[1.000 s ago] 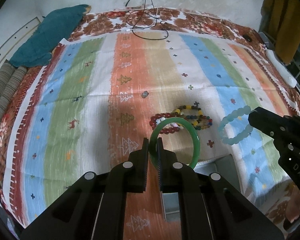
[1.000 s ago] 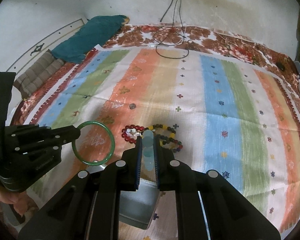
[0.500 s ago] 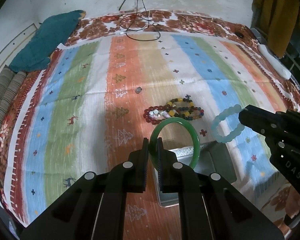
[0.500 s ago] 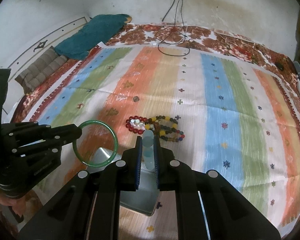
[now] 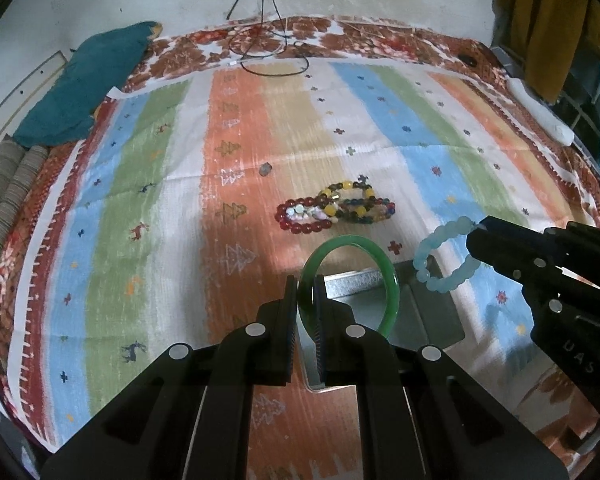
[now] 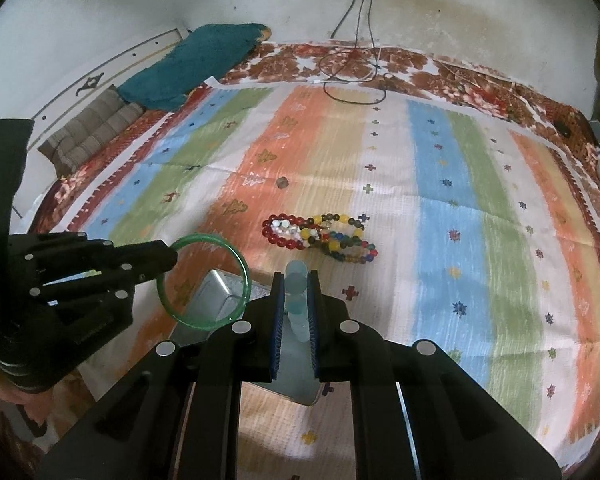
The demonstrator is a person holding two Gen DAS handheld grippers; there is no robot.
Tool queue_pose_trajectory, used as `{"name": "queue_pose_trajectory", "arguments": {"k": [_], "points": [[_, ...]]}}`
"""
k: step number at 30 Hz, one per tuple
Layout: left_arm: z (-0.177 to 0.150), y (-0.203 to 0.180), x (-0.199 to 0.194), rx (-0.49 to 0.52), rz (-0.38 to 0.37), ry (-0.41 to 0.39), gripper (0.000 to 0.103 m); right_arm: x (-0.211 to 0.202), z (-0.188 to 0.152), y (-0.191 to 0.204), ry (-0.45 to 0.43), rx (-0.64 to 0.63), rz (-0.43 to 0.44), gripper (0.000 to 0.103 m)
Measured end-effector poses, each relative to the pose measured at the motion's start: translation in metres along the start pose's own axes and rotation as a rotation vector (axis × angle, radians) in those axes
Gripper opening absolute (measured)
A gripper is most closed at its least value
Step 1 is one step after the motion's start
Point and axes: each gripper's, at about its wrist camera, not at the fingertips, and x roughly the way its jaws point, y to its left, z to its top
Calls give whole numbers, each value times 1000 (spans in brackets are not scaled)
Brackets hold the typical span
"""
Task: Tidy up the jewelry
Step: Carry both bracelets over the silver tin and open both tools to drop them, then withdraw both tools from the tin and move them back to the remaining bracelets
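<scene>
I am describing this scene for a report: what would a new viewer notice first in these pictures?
First, the green bangle pinched in the left gripper and the pale blue bead bracelet held by the right gripper, both above a metal tin at the near edge. Behind them, a heap of beaded bracelets lies on the striped cloth.

A bed [image 5: 100, 240] under a striped sheet [image 6: 452, 216] carries beaded bracelets [image 5: 336, 208], a metal tin [image 5: 428, 320], a small pebble-like bit [image 5: 265, 169], a cable [image 5: 268, 56], a teal pillow [image 6: 196, 64].
</scene>
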Motion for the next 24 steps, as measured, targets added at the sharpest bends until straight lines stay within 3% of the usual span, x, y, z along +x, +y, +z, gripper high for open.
{"name": "queue_pose_trajectory", "arguments": {"k": [2,4,5,11,16,24], "points": [[0,1,3,-7,-9,26,10,1,0,-3,3,17,-17,13],[0,4,6,-25,13,35,12,2,1,-6,6,34,-22,30],[1,6,6,-30,22,35,12,2,1,-8,4,41,-22,32],[4,21,9,-76,40,41,22,8,3,-19,31,69,-44,33],[10,28,12,-95,51,39,37,14,7,-29,50,101,-54,41],[23,32,23,-105,48,48,52,29,18,-41,82,126,-72,51]]}}
